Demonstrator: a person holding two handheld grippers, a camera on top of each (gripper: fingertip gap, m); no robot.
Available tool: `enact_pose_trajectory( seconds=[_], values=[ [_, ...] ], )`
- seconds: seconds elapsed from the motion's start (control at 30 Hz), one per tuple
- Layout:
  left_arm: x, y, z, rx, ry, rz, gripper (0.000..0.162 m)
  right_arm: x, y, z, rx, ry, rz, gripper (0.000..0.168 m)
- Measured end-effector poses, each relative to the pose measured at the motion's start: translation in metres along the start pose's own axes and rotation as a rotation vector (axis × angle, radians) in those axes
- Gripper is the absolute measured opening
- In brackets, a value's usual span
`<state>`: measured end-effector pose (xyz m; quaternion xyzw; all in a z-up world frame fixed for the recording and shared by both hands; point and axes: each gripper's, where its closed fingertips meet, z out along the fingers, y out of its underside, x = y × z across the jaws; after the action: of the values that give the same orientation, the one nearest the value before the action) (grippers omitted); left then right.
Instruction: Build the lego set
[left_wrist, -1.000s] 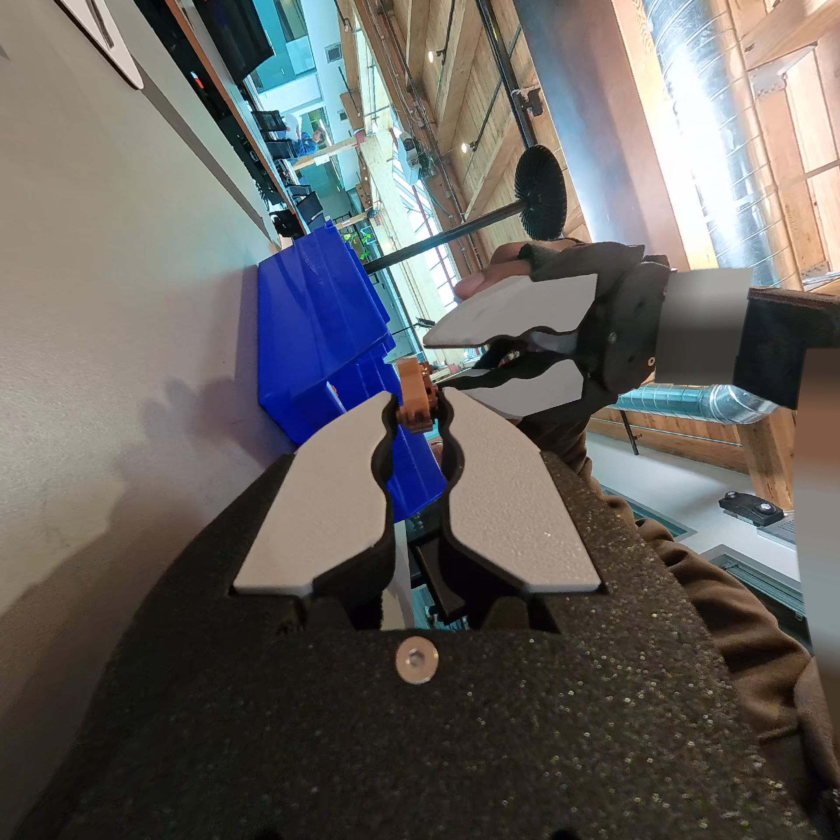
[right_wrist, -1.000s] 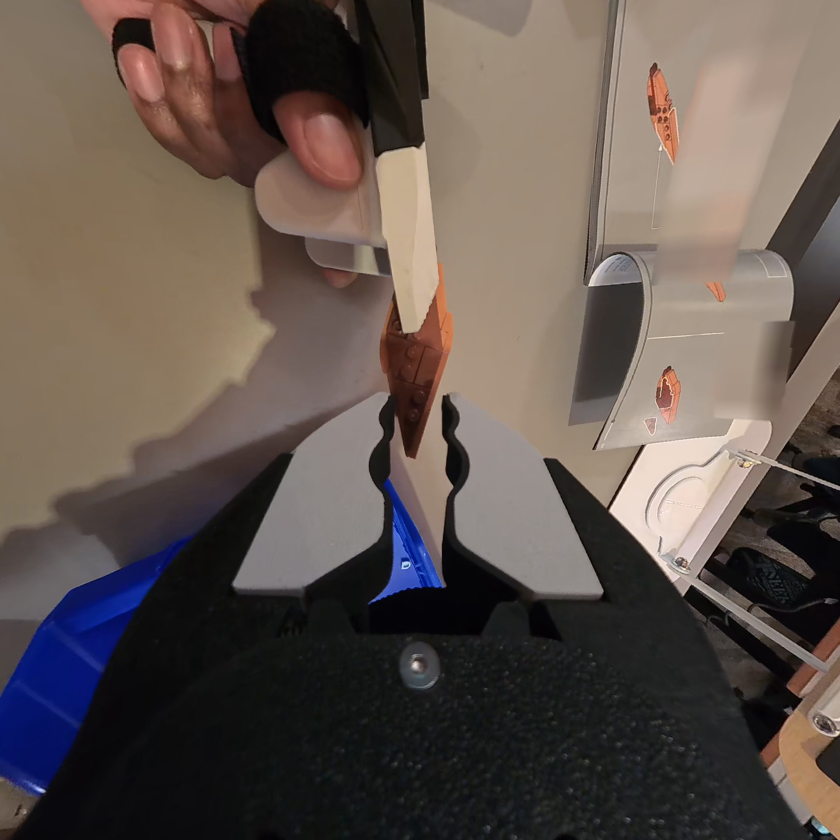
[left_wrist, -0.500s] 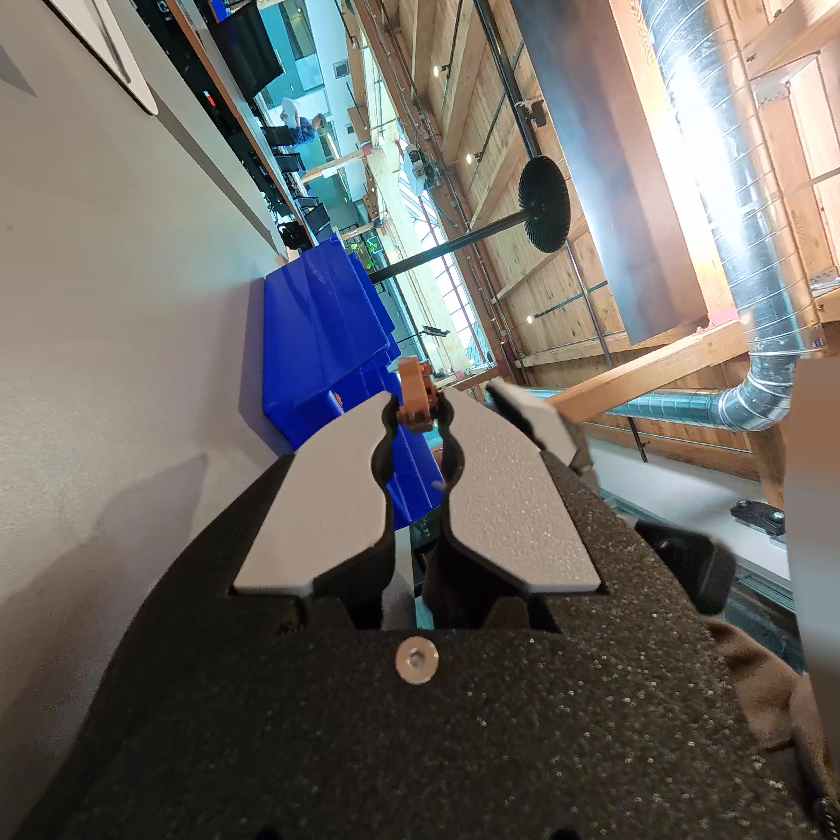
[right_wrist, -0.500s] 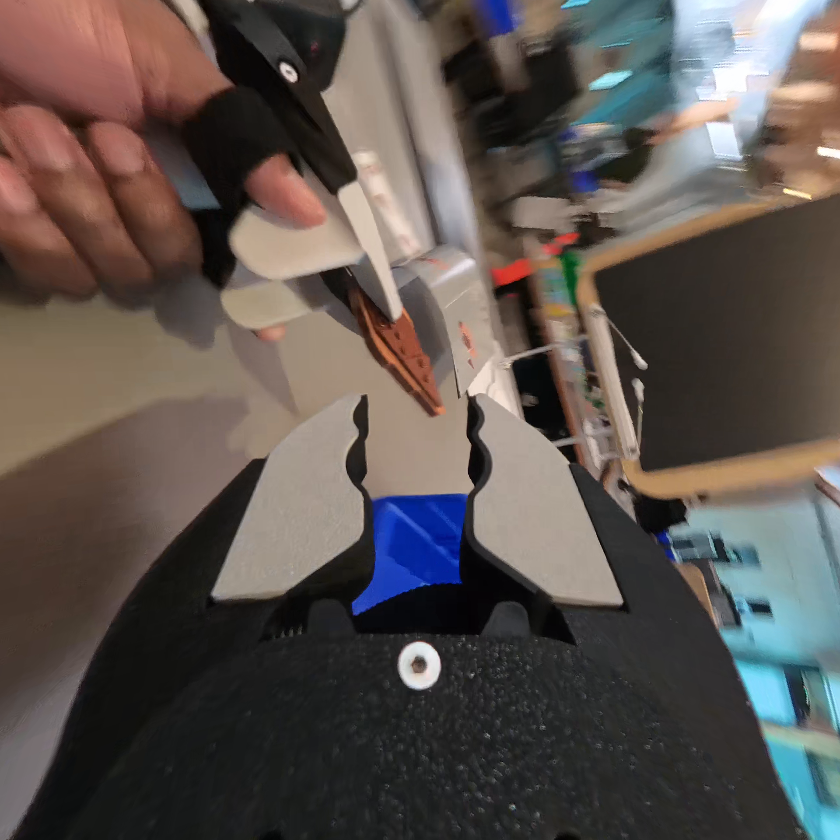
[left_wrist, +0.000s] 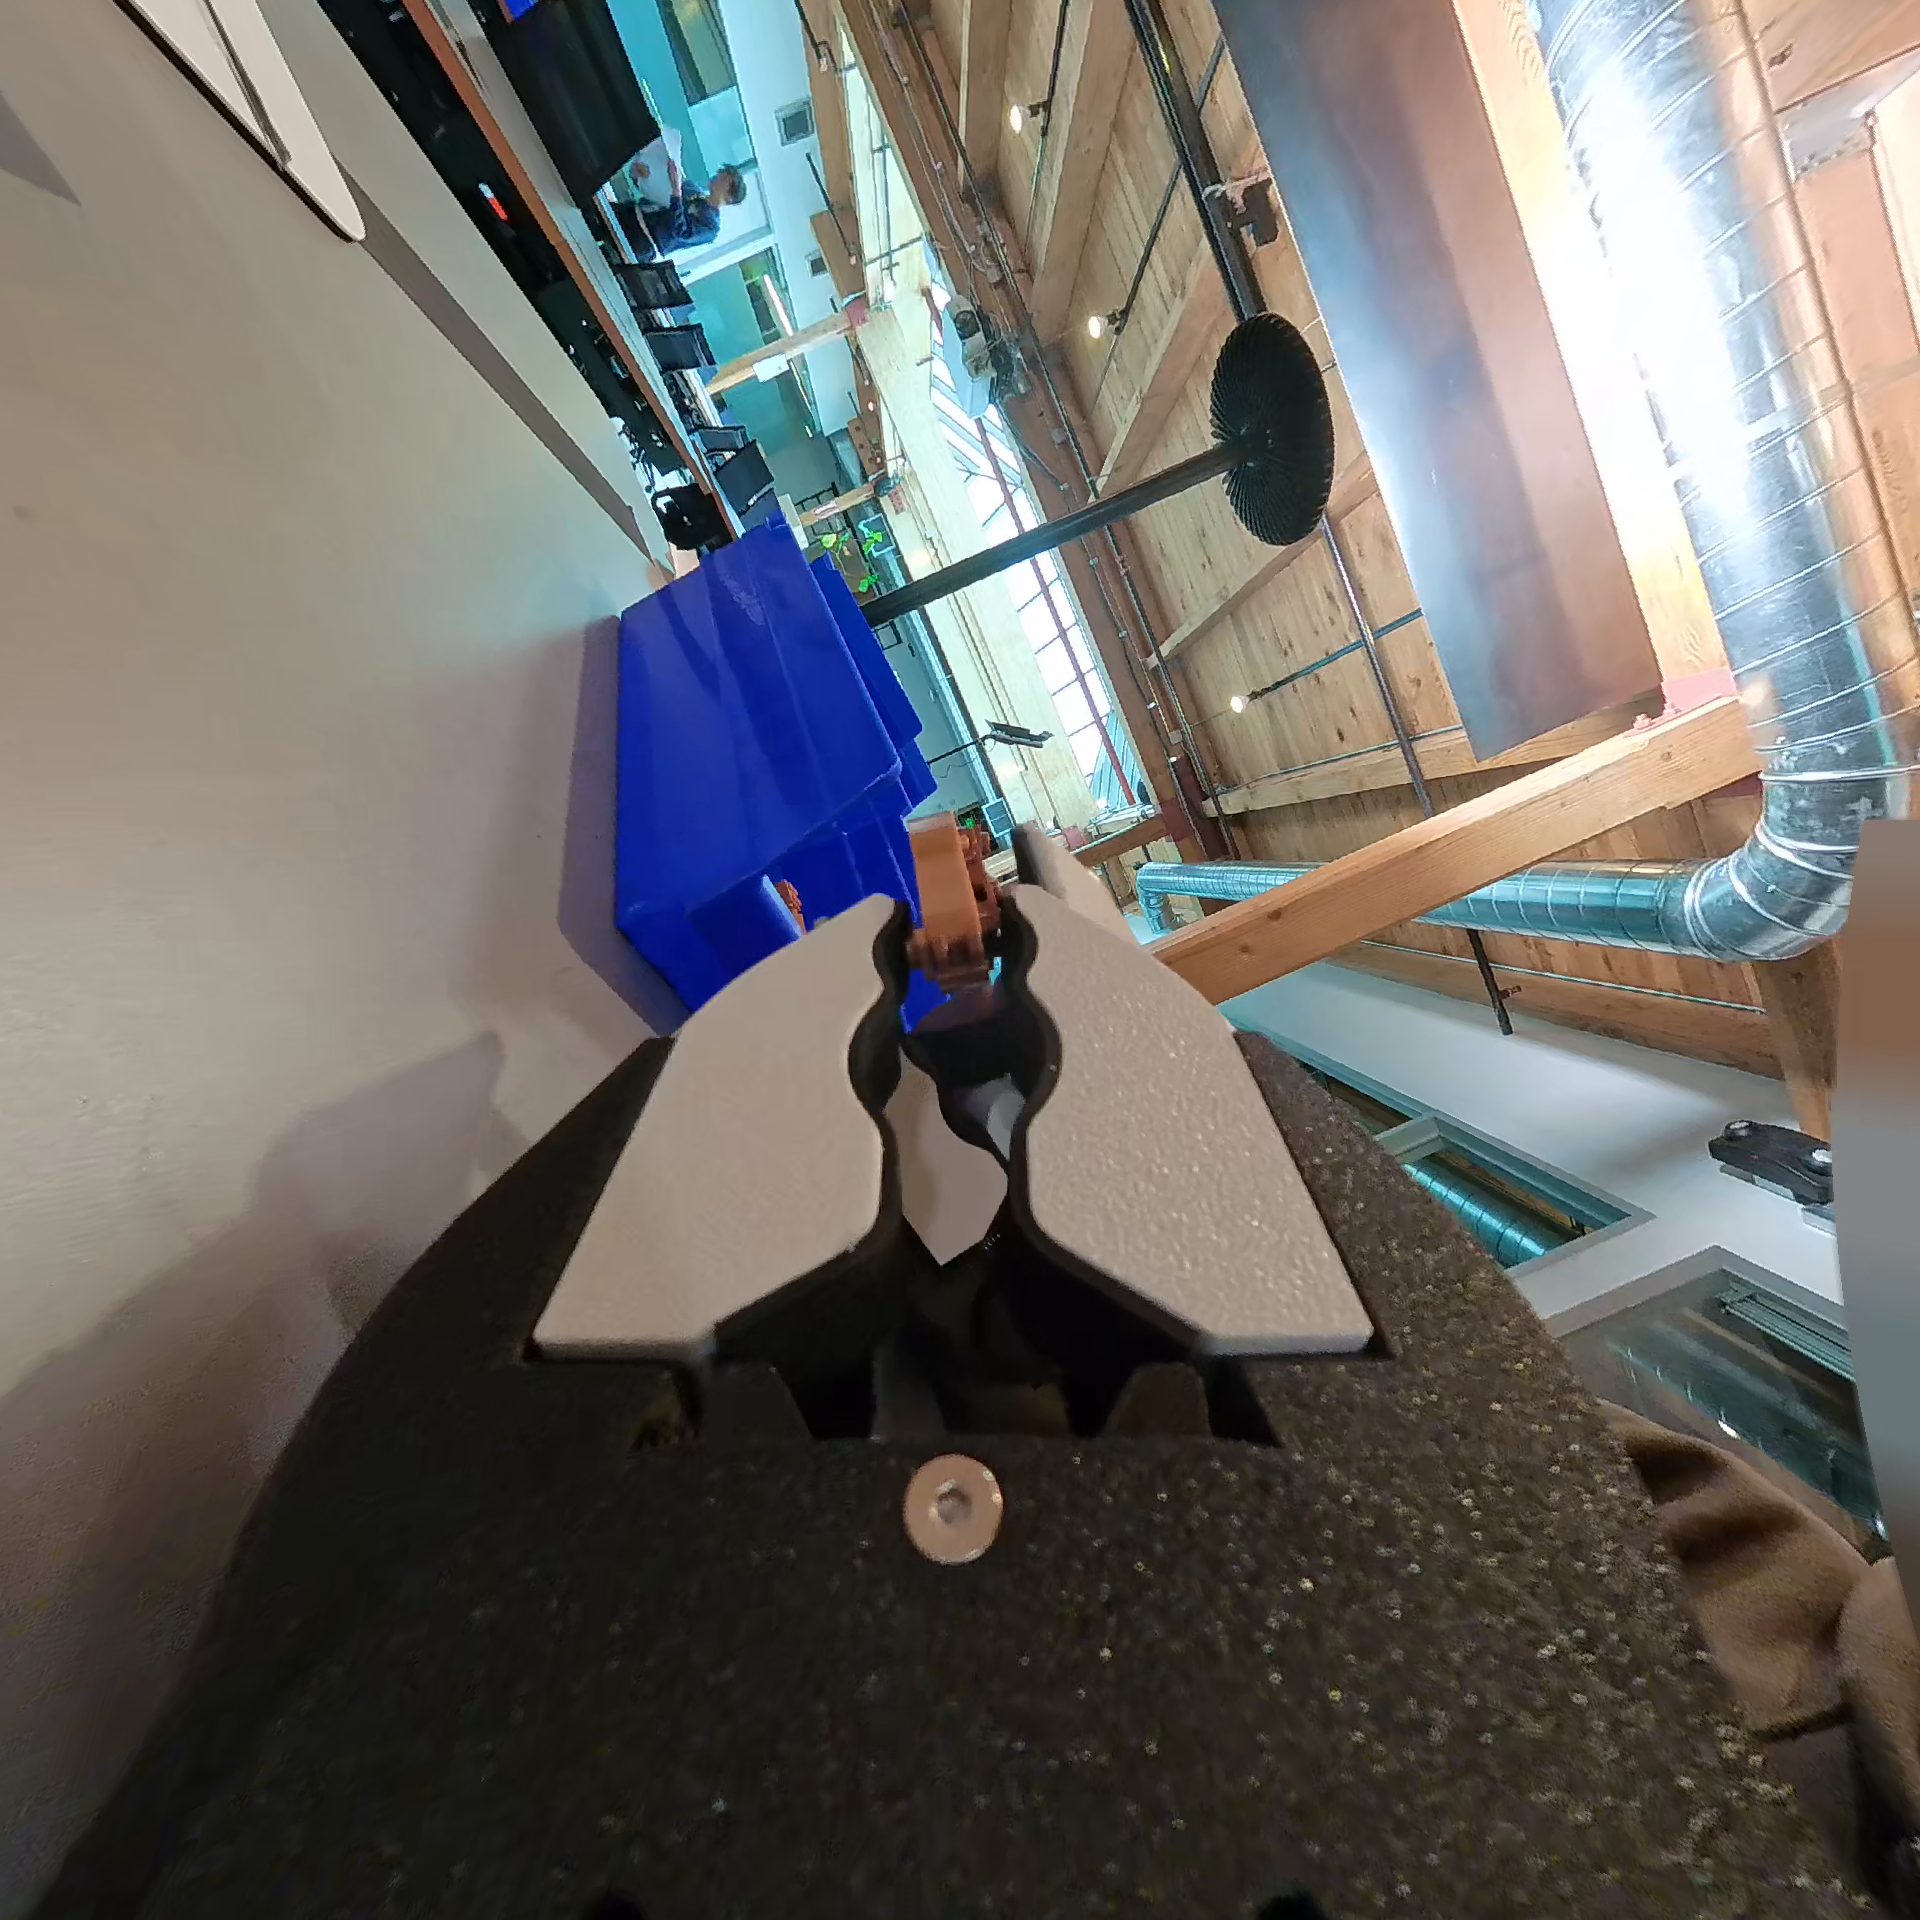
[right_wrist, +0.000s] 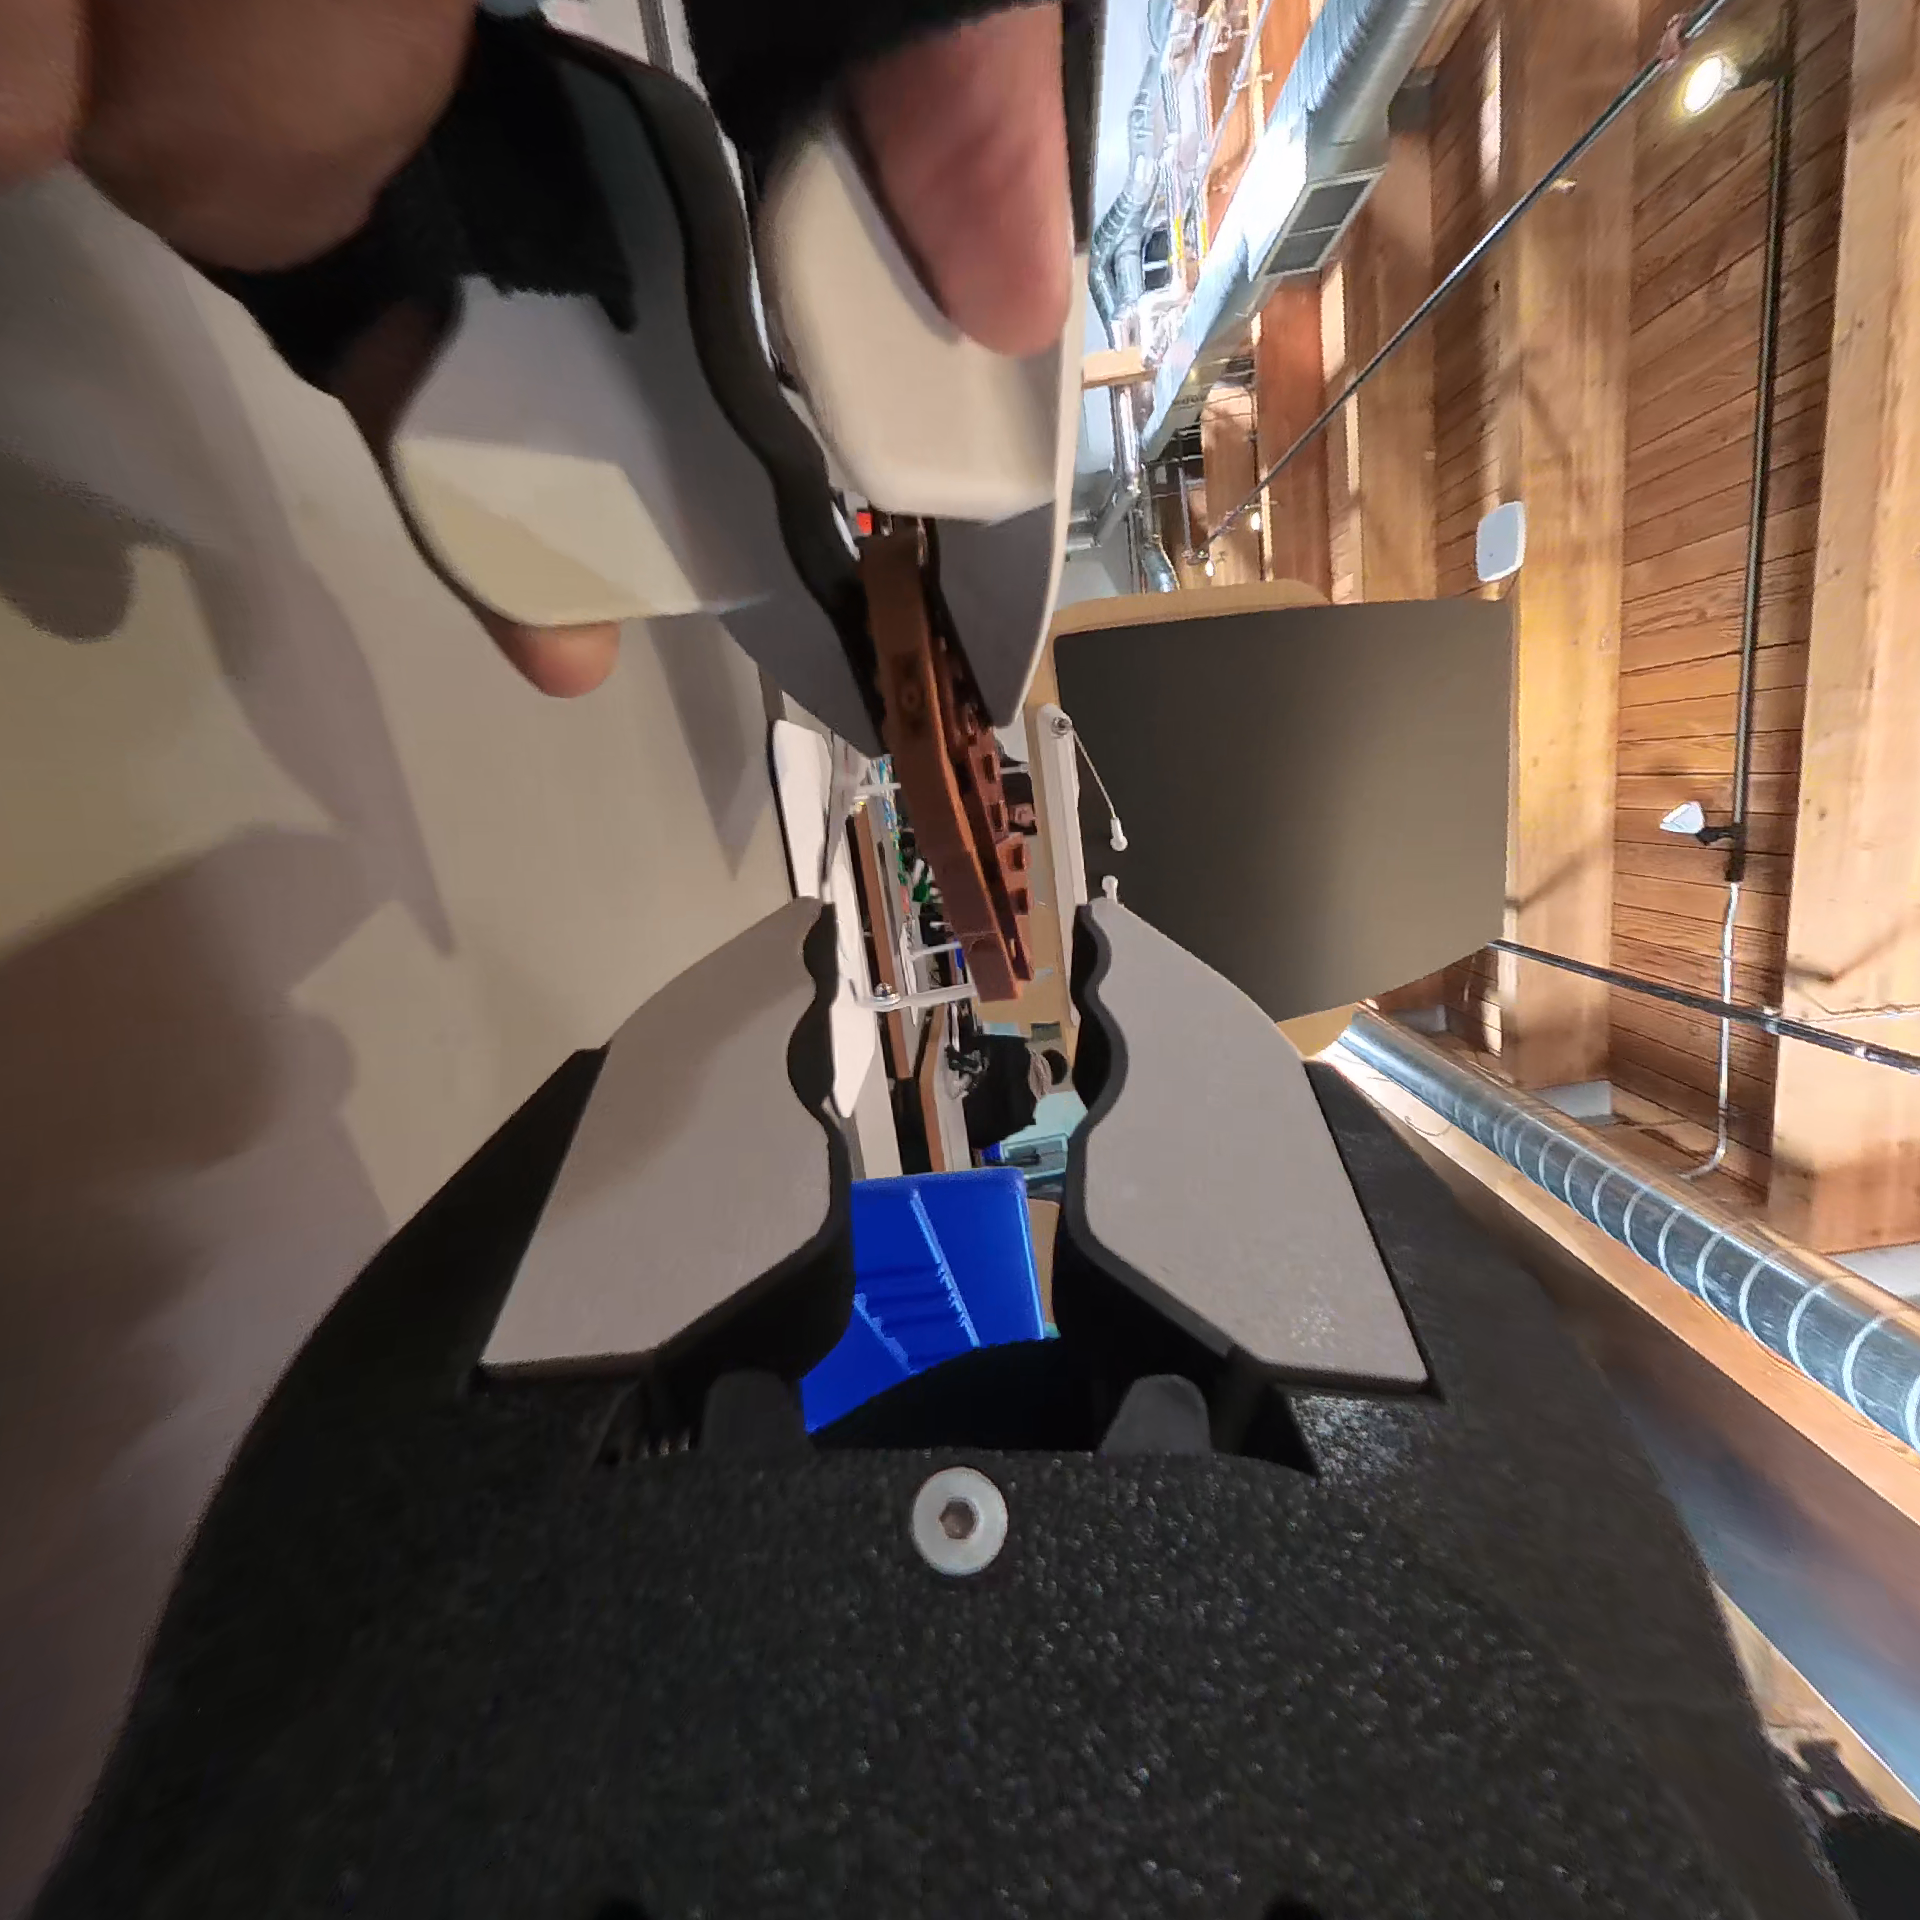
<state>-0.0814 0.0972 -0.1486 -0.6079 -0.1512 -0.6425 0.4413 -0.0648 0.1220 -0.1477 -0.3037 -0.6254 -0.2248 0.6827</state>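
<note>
Above pale table (left_wrist: 260, 727), left gripper (left_wrist: 951, 935) clamps brown lego (left_wrist: 948, 899).

Daylit, bright; both views rolled sideways with wide-angle bending at edges. Left wrist view: glare burns out the silver duct (left_wrist: 1662, 312), soft shadow on the pale table (left_wrist: 260, 831). Right wrist view: the hand (right_wrist: 312, 125) close to the lens is blurred, hard-edged shadows on the table, warm spotlight (right_wrist: 1704, 83) top right

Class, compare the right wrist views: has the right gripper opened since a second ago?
Yes. The right gripper now stands open, its fingers spread clear of the brown lego piece; earlier they nearly closed around its tip.
</note>
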Motion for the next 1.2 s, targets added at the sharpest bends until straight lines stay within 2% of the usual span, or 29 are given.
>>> enact_pose_trajectory(
  seconds=[0.33, 0.57, 1.2],
  values=[
    [0.005, 0.004, 0.002, -0.023, 0.020, 0.008, 0.016, 0.004, 0.001, 0.009, 0.004, 0.036, -0.055, 0.034],
    [0.006, 0.007, 0.003, -0.035, 0.026, 0.011, 0.016, 0.014, 0.003, 0.007, 0.005, 0.097, -0.081, 0.018],
    [0.013, 0.010, 0.005, -0.055, 0.056, 0.036, 0.017, 0.020, 0.004, 0.006, 0.016, 0.111, -0.148, 0.015]
  ],
)
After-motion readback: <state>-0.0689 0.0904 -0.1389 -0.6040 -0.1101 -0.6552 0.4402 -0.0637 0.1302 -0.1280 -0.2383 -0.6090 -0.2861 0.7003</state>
